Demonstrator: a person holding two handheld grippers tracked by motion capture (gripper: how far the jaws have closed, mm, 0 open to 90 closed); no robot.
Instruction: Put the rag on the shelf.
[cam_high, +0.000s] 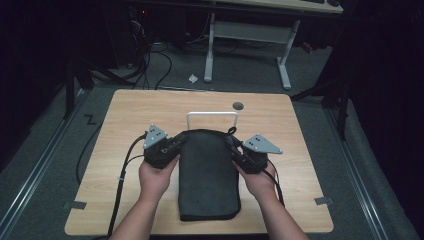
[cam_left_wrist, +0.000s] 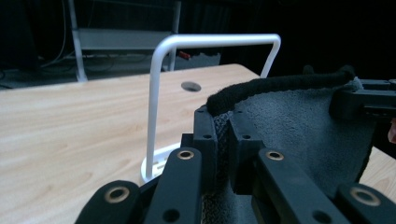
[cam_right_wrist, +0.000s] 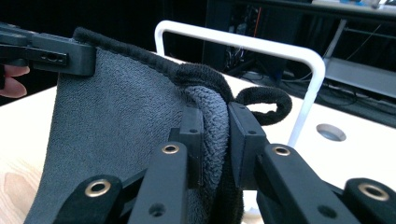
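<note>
Towel (cam_high: 207, 175) hides rack (cam_high: 212, 114) base (high view); right gripper view crops towel's lower part.

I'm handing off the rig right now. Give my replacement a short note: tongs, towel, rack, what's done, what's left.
Left tongs: shut on the dark grey towel at its far left corner.
Right tongs: shut on the towel at its far right corner, beside the small hanging loop.
Towel: folded, its far edge raised and stretched between the two tongs, its near part lying on the wooden table.
White rack: upright on the table just beyond the towel, bar bare.
Done: both corners gripped, far edge lifted.
Left, most likely: raise the towel clear, drape it over the rack bar, then release both tongs.
</note>
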